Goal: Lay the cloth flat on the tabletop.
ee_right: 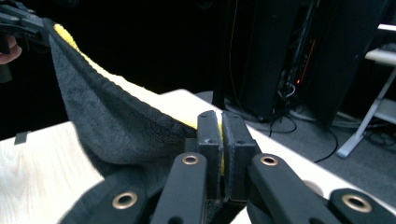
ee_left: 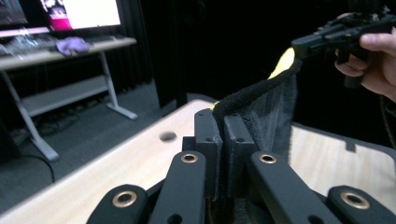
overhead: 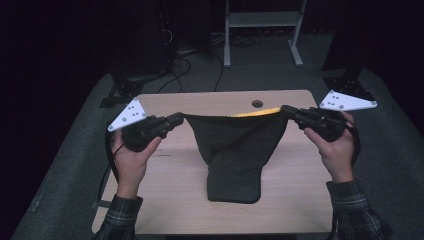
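Observation:
A dark grey towel (overhead: 234, 150) with a yellow underside hangs stretched between both grippers above the wooden table (overhead: 170, 200); its lower end rests on the tabletop. My left gripper (overhead: 179, 119) is shut on the towel's left top corner, and its jaws pinch the dark hem (ee_left: 247, 95). My right gripper (overhead: 285, 111) is shut on the right top corner, where the yellow edge (ee_right: 140, 95) runs into the jaws (ee_right: 220, 122). In the left gripper view the right gripper (ee_left: 322, 39) holds the far corner; in the right gripper view the towel (ee_right: 112, 126) sags toward the other hand.
The table has a round cable hole (overhead: 257, 104) near its far edge. A white desk frame (overhead: 262, 30) and cables (overhead: 187, 65) lie on the grey floor beyond. Dark equipment racks (ee_right: 289, 56) stand off the table's side.

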`<act>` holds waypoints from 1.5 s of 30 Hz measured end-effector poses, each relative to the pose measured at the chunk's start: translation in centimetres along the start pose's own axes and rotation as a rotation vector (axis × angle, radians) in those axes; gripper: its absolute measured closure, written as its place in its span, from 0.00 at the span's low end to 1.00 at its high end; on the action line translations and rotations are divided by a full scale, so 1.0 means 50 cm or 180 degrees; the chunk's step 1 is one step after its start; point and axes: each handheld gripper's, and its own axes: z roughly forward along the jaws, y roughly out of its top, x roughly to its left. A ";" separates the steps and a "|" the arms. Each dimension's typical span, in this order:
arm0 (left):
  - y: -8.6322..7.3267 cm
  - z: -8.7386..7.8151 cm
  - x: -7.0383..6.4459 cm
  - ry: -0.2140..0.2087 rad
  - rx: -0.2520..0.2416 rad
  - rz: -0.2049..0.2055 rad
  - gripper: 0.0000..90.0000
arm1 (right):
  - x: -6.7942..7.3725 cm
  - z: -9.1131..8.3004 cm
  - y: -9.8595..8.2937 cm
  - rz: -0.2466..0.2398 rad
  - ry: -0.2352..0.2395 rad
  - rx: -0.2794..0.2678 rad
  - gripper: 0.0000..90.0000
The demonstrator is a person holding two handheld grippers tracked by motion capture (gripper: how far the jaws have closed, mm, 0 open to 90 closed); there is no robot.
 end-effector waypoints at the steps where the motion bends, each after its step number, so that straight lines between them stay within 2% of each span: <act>1: 0.016 -0.004 0.002 0.0024 -0.0071 0.0023 0.96 | 0.001 -0.004 0.016 -0.0029 -0.0002 -0.0053 0.96; 3: 0.027 -0.008 0.000 0.0041 -0.0099 0.0053 0.96 | 0.003 -0.009 0.028 -0.0052 -0.0009 -0.0085 0.96; 8: 0.030 -0.018 -0.011 0.0022 -0.0147 0.0084 0.96 | 0.010 -0.021 0.038 -0.0101 -0.0005 -0.0134 0.96; 15: 0.041 -0.056 -0.054 -0.0057 -0.0277 0.0168 0.96 | 0.051 -0.068 0.054 -0.0220 0.0060 -0.0256 0.96; 16: 0.041 -0.056 -0.054 -0.0057 -0.0277 0.0168 0.96 | 0.051 -0.068 0.054 -0.0220 0.0060 -0.0256 0.96; 17: 0.051 -0.072 -0.067 -0.0090 -0.0346 0.0208 0.96 | 0.064 -0.084 0.064 -0.0263 0.0074 -0.0286 0.96; 21: 0.078 -0.113 -0.099 -0.0123 -0.0466 0.0315 0.96 | 0.096 -0.121 0.089 -0.0366 0.0131 -0.0373 0.96; 23: 0.094 -0.132 -0.115 -0.0184 -0.0537 0.0349 0.96 | 0.115 -0.141 0.104 -0.0425 0.0170 -0.0420 0.96; 24: 0.094 -0.132 -0.115 -0.0184 -0.0537 0.0349 0.96 | 0.115 -0.141 0.104 -0.0425 0.0170 -0.0420 0.96; 25: 0.110 -0.150 -0.128 -0.0226 -0.0600 0.0404 0.96 | 0.132 -0.159 0.120 -0.0520 0.0187 -0.0466 0.96; 27: 0.122 -0.164 -0.138 -0.0270 -0.0662 0.0442 0.96 | 0.146 -0.174 0.135 -0.0590 0.0216 -0.0513 0.96; 30: 0.124 -0.166 -0.143 -0.0285 -0.0624 0.0466 0.96 | 0.155 -0.185 0.148 -0.0637 0.0220 -0.0504 0.96; 33: 0.099 -0.141 -0.126 -0.0254 -0.0482 0.0339 0.96 | 0.141 -0.167 0.136 -0.0545 0.0197 -0.0361 0.96; 34: 0.099 -0.141 -0.126 -0.0254 -0.0482 0.0339 0.96 | 0.141 -0.167 0.136 -0.0545 0.0197 -0.0361 0.96; 35: 0.068 -0.115 -0.104 -0.0228 -0.0327 0.0210 0.96 | 0.121 -0.140 0.113 -0.0408 0.0190 -0.0212 0.96; 36: 0.068 -0.115 -0.104 -0.0228 -0.0327 0.0210 0.96 | 0.108 -0.124 0.098 -0.0350 0.0178 -0.0129 0.96; 37: 0.031 -0.082 -0.081 -0.0207 -0.0187 0.0052 0.96 | 0.095 -0.108 0.081 -0.0281 0.0172 -0.0050 0.96; 38: 0.012 -0.066 -0.067 -0.0193 -0.0096 -0.0021 0.96 | 0.082 -0.090 0.063 -0.0216 0.0169 0.0033 0.96; 39: 0.012 -0.066 -0.067 -0.0193 -0.0096 -0.0021 0.96 | 0.070 -0.074 0.045 -0.0166 0.0164 0.0116 0.96; 40: -0.008 -0.051 -0.054 -0.0165 0.0007 -0.0092 0.96 | 0.070 -0.074 0.045 -0.0166 0.0164 0.0116 0.96; 41: -0.048 -0.021 -0.029 -0.0143 0.0183 -0.0239 0.96 | 0.048 -0.043 0.009 -0.0067 0.0169 0.0254 0.96; 45: -0.118 0.034 0.008 -0.0068 0.0505 -0.0425 0.96 | 0.016 0.014 -0.053 0.0074 0.0120 0.0552 0.96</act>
